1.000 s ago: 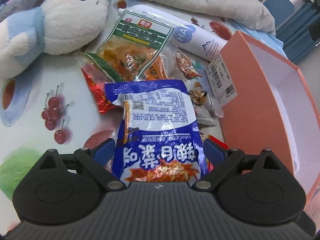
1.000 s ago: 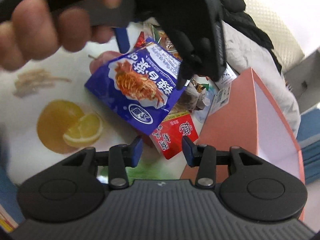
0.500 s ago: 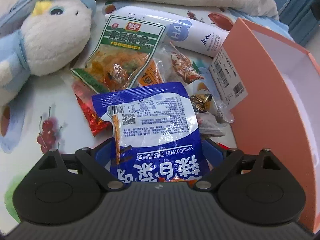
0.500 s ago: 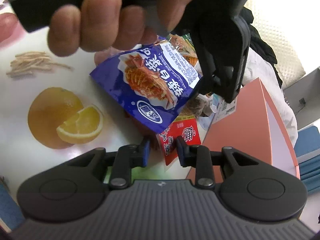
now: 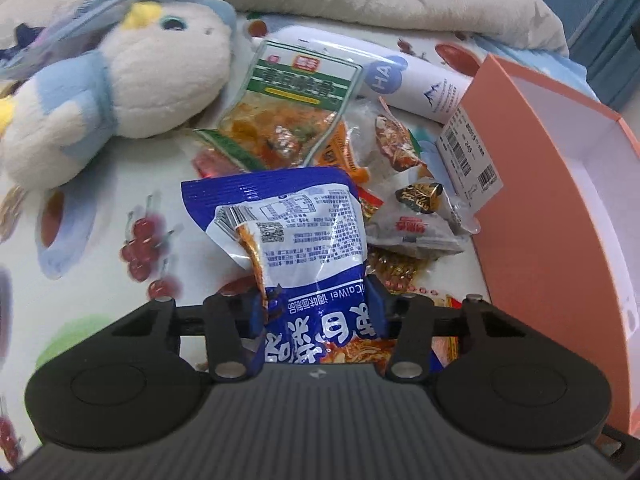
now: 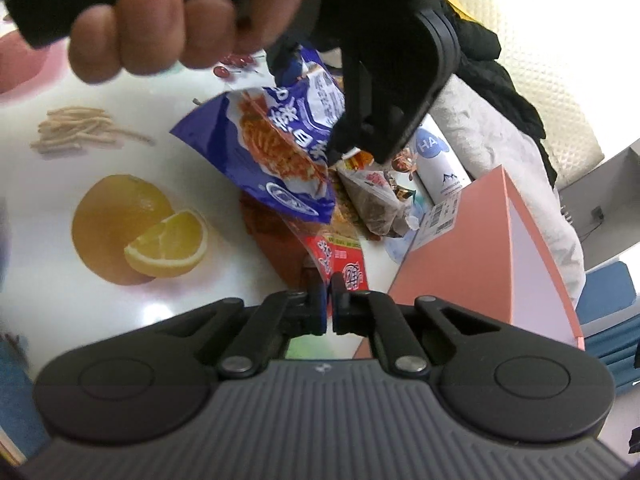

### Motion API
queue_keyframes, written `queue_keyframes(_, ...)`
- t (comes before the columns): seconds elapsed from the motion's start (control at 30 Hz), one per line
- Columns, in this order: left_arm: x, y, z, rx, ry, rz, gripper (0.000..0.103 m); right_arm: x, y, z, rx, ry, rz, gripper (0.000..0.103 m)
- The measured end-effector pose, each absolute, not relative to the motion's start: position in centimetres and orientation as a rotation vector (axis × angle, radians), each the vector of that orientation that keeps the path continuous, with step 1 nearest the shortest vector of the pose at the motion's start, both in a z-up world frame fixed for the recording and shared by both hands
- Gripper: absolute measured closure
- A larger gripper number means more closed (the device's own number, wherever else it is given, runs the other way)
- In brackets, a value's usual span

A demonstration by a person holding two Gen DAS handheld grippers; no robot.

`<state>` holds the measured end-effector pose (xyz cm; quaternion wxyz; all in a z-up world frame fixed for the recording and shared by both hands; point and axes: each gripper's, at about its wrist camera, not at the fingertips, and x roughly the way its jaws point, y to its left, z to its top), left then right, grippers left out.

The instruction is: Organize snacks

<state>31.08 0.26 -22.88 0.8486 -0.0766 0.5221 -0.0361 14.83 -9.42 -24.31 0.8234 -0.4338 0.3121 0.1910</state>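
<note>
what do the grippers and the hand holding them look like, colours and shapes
Both the left gripper and right gripper look alike: matte black ribbed body with a small white logo, two round discs, black linkage arms on silver pivot pins, and blue fingers. In the right wrist view, a bare hand wraps the other gripper's black handle. No sleeve or cables show.

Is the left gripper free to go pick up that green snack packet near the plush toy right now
Probably not. The left gripper is shut on the blue snack bag, so it has no free jaws. The green snack packet lies uncovered atop the pile, reachable once the bag goes into the pink box.
</note>
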Motion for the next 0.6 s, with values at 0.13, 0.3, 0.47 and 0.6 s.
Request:
queue_keyframes(0.13, 29.0, 1.4, -21.7, -0.193, 1.078, -0.061, 0.050, 14.3, -9.4, -23.9, -0.933, 0.643, 0.400, 0.099)
queue_keyframes(0.3, 25.7, 3.0, -20.0, -0.233, 1.039, -0.033, 0.050, 12.8, -9.2, -23.6, -0.957, 0.622, 0.384, 0.099)
queue_keyframes(0.47, 22.1, 4.8, -18.8, -0.265, 1.007, -0.004, 0.050, 11.5, -8.9, -23.4, -0.960, 0.621, 0.383, 0.098)
queue_keyframes(0.6, 19.2, 6.2, -18.7, -0.299, 0.999, 0.018, 0.050, 10.7, -8.7, -23.6, -0.985, 0.616, 0.373, 0.098)
